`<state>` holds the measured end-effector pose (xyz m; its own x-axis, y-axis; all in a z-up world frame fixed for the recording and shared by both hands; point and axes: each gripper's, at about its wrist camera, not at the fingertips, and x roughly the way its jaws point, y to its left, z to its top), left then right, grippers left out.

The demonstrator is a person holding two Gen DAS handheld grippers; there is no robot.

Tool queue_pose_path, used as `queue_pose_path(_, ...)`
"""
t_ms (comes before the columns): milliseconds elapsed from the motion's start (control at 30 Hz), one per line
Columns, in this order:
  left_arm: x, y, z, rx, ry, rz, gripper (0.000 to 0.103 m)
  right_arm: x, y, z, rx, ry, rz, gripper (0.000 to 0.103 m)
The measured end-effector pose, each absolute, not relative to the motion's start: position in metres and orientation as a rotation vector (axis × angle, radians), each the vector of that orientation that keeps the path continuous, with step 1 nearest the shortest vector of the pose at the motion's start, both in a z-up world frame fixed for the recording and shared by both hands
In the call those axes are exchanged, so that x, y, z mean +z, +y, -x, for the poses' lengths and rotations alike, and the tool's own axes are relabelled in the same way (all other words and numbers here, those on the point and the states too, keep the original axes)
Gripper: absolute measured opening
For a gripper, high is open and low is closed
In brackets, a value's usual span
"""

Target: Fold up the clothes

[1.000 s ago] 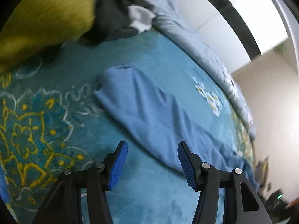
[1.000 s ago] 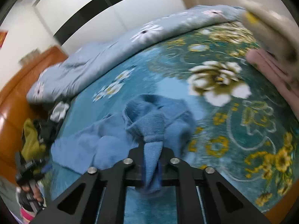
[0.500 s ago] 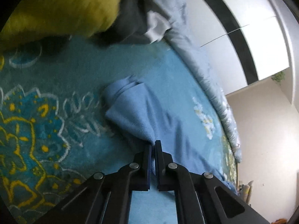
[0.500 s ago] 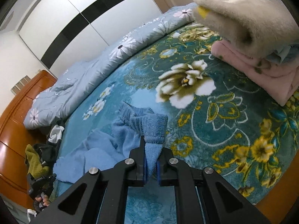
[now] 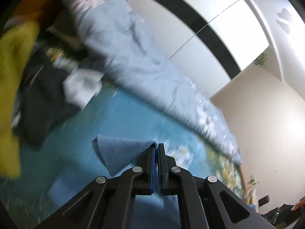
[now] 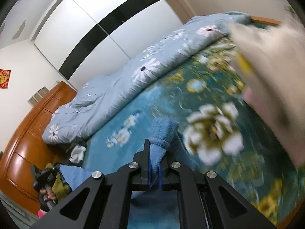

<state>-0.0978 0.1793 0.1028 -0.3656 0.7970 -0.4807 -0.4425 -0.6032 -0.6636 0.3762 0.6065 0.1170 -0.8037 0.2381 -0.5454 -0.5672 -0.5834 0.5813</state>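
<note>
Jaws of my left gripper (image 5: pixel 156 153) are pressed together on an edge of the blue garment (image 5: pixel 122 152); a stiff-looking triangular flap stands out to the left of the pinch, lifted off the bed (image 5: pixel 118 118). Jaws of my right gripper (image 6: pixel 153 159) pinch a thicker bunch of the same blue garment, a ribbed cuff or hem end that folds over above the tips. The rest of the cloth hangs down below both grippers and partly trails on the bedspread.

Handling judgement: soft fleece-like knit, light, limp, not fragile, not slippery; it sags between the two holds. Best holds are at edges or corners, spaced apart so the span pulls flat.

Outward: light blue quilt (image 6: pixel 133 80) rolled along the far side, dark clothes (image 5: pixel 43 99) and a yellow-green garment (image 5: pixel 11 76) to the left, pale folded pile (image 6: pixel 270 72) to the right, blurred.
</note>
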Motion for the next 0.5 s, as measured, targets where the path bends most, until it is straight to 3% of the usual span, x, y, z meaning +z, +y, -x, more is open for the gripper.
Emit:
queue_pose_path(167,0.211,0.207,0.109,2.058,-0.546,0.771,0.002,0.194,0.639,-0.336,2.474,1.042,0.424,0.005)
queue_pose_path(333,0.294,0.184,0.082,2.120,-0.454,0.519,0.002,0.263,0.638,-0.337,2.562,0.879,0.233,0.005)
queue_pose_path(400,0.301,0.165,0.072,2.120,-0.446,0.476,0.002,0.271,0.639,-0.348,2.566,0.877,0.178,0.005)
queue_pose_path(500,0.271,0.141,0.059,2.108,-0.419,0.535,0.003,0.245,0.633,-0.363,2.544,0.901,0.242,0.005)
